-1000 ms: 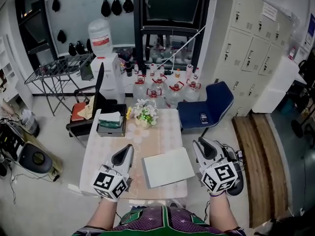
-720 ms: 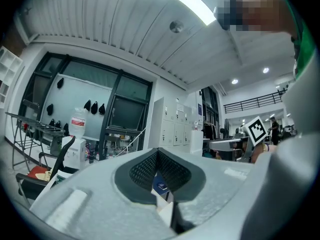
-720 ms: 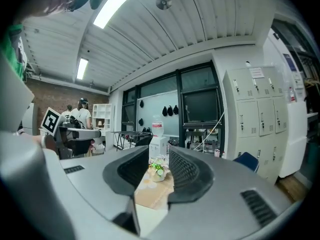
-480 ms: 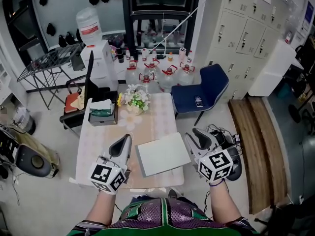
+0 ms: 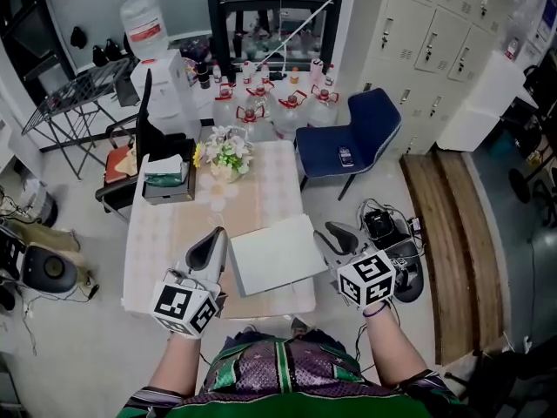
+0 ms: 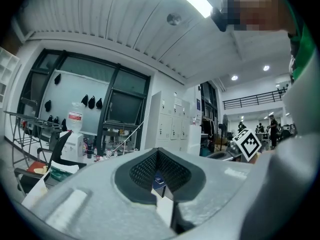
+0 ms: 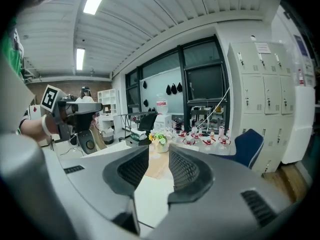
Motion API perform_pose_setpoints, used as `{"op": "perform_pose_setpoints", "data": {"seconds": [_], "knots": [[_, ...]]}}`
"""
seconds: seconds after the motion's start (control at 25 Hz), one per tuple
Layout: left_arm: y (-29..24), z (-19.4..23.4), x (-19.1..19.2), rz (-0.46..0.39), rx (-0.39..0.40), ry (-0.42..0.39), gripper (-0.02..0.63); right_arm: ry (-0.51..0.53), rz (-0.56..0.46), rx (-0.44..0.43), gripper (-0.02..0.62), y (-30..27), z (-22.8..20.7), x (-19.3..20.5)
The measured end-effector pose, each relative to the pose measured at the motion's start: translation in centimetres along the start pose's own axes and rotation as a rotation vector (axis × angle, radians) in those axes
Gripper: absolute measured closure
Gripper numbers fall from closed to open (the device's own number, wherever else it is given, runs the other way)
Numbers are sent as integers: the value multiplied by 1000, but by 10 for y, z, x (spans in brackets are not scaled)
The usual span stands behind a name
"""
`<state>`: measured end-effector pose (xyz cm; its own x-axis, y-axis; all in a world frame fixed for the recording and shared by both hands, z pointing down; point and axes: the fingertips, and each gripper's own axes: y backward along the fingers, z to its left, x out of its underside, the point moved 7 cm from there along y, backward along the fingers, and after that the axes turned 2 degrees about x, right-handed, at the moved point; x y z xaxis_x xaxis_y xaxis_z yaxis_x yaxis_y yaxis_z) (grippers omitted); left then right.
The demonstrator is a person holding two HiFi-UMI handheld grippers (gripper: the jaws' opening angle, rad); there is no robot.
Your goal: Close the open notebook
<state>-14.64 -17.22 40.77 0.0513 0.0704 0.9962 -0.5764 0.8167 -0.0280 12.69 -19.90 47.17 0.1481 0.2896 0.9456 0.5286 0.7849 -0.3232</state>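
We see the notebook (image 5: 277,252) lying flat on the near right part of the table (image 5: 170,233), a little askew, its near edge close to the table's front edge. From the head view it reads as one pale slab. We can make out no centre fold and no raised page, so we cannot tell whether a cover is left to turn.

The left gripper (image 5: 213,238) sits over the table just beside the notebook's left edge, pointing away from us. In its own view the tips meet with nothing caught between them. We judge it is kept there, closed and blunt, as a stop that can press the book down or keep it from sliding.

The right gripper (image 5: 329,230) hangs just off the table's right side, beside the notebook's right edge, nose tipped slightly down. Its jaws have just been opening and stand wide apart, with nothing between the pads. Through the gap we see the notebook's (image 7: 151,196) pale surface and, beyond it, the flowers (image 7: 160,138). We judge the wide spread and low approach are meant to take an edge from the open side. A thin cover flat on the cloth offers little to bite, so the book may simply be pushed towards the left gripper
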Motion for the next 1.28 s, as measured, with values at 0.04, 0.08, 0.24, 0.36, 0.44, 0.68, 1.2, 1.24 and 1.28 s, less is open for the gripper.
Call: {"op": "perform_pose_setpoints", "data": {"seconds": [0.04,0.08,0.24,0.36,0.44,0.68,1.2,1.24,1.28], "knots": [[-1,-2,1,2,-5,-2,591,-2,13,-5,485,-3,-3,6],[-2,-5,2,5,-10,-5,591,-4,27,-12,485,-6,-6,13],[-9,-16,7,24,-38,-13,591,-28,72,-47,485,-16,-21,37],[-15,-25,10,34,-62,-22,591,-47,99,-64,485,-22,-36,53],[-20,-29,12,34,-77,-24,591,-57,112,-77,485,-26,-45,63],[-34,-46,18,28,-103,-8,591,-68,172,-124,485,-41,-61,94],[-51,-59,44,80,-174,-5,591,-89,313,-173,485,-86,-89,156],[-52,-60,46,86,-176,-4,591,-92,324,-172,485,-90,-91,161],[-53,-60,48,91,-176,-4,591,-92,336,-171,485,-93,-93,166]]}}
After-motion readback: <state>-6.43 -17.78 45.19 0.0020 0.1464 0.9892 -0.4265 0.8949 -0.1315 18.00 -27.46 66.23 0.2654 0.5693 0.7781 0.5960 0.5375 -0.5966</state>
